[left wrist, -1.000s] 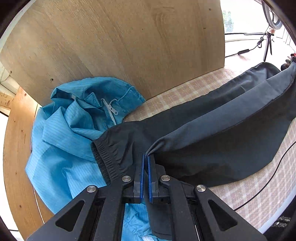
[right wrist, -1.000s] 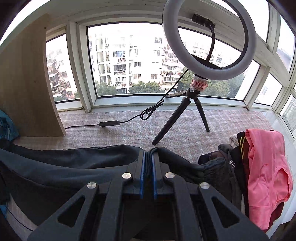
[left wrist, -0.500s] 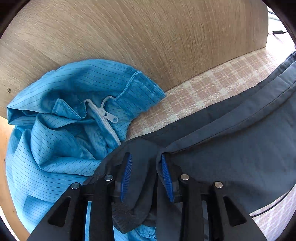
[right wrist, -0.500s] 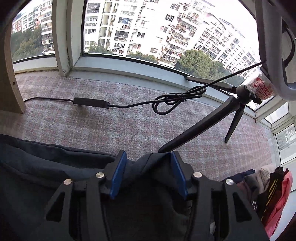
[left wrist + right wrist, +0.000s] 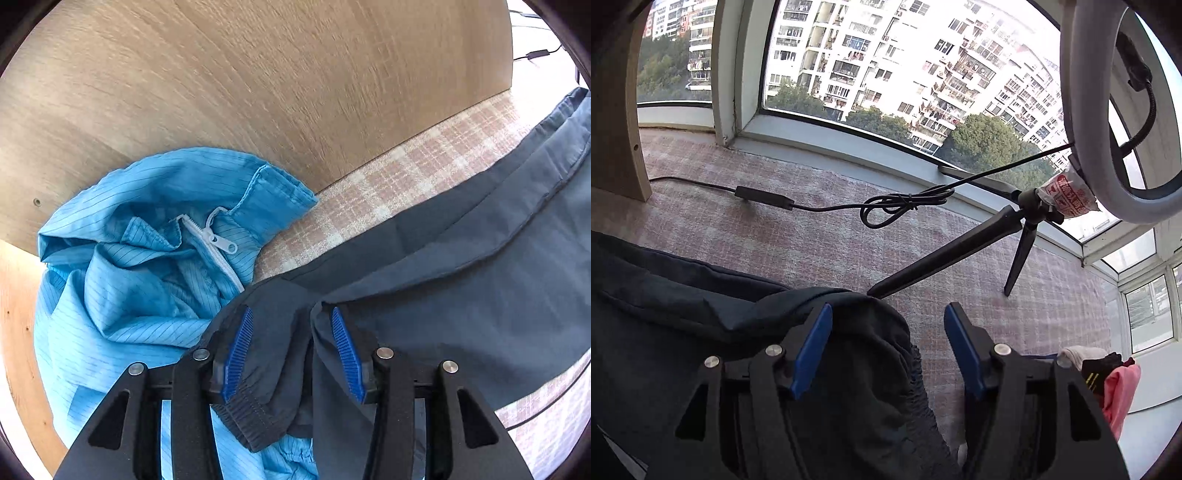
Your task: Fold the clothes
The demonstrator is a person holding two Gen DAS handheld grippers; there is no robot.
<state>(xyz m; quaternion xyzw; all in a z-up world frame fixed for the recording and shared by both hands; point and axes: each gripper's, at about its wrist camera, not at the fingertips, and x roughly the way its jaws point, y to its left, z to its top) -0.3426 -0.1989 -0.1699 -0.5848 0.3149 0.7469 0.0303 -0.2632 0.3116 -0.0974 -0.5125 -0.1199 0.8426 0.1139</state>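
Observation:
Dark grey trousers (image 5: 461,295) lie folded lengthwise on the checked cloth (image 5: 388,184). Their elastic waistband end rests partly on a crumpled light blue zip garment (image 5: 140,280). My left gripper (image 5: 291,350) is open, its blue pads on either side of loose trouser fabric. In the right wrist view the other end of the trousers (image 5: 701,332) lies under my right gripper (image 5: 886,350), which is open with a bunched fold of cloth between its fingers.
A wooden panel (image 5: 258,92) stands just behind the blue garment. A ring light on a tripod (image 5: 1027,229) and its cable (image 5: 831,206) lie close ahead of the right gripper. A pile of clothes, one pink (image 5: 1119,391), sits at the right. Windows lie beyond.
Both grippers were shut on the trousers a second ago and have opened, letting the cloth go. Both have come lower and closer to the surface.

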